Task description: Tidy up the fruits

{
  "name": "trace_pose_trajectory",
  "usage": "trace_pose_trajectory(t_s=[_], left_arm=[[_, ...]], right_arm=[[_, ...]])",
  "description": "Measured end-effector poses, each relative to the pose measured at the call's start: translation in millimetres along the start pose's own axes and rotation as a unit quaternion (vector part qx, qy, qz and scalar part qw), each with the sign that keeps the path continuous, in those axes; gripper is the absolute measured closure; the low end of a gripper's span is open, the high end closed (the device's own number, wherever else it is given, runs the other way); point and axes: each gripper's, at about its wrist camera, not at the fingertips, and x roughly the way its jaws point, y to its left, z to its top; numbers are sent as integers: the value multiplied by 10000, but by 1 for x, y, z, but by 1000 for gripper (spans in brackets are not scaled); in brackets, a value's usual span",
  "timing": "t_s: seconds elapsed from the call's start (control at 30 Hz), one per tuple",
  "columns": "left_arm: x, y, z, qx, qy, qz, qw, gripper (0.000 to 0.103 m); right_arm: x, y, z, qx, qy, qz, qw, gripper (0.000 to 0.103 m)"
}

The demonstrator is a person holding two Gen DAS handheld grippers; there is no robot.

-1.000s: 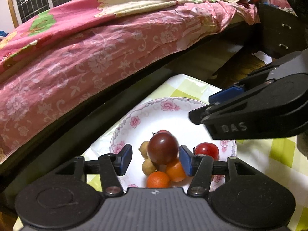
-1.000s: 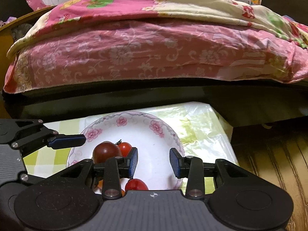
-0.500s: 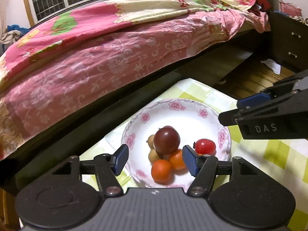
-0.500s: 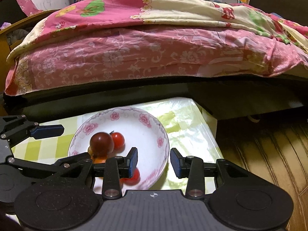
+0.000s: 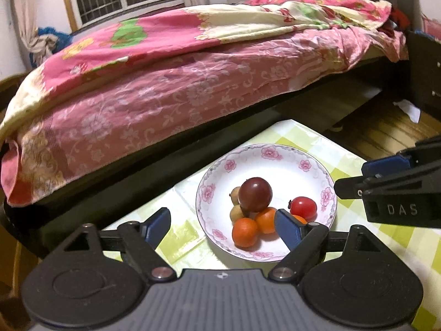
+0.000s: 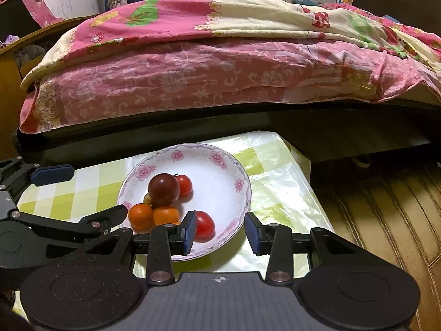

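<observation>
A white plate with pink flowers sits on a green-checked table. On it a dark purple plum rests on top of small oranges, brown longans and red tomatoes. My left gripper is open and empty, above the plate's near left edge. My right gripper is open and empty, above the plate's near right edge. Each gripper shows at the side of the other's view.
A bed with a pink floral quilt runs close behind the table. The table's right edge drops to a wooden floor. A dark cabinet stands at the far right.
Both grippers have pulled back and up from the plate. The plum that sat between the left gripper's fingers now lies free on the fruit pile. The left jaws have widened.
</observation>
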Motion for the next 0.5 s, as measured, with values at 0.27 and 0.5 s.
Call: trace_pose_trajectory(t_s=[0.27, 0.5], left_arm=[[-5, 0, -8, -47, 113, 200, 9997, 13], [-15, 5, -16, -350, 209, 25, 9992, 13]], right_arm=[[-12, 9, -7, -57, -44, -20, 10000, 65], [-22, 11, -18, 43, -21, 7, 10000, 65]])
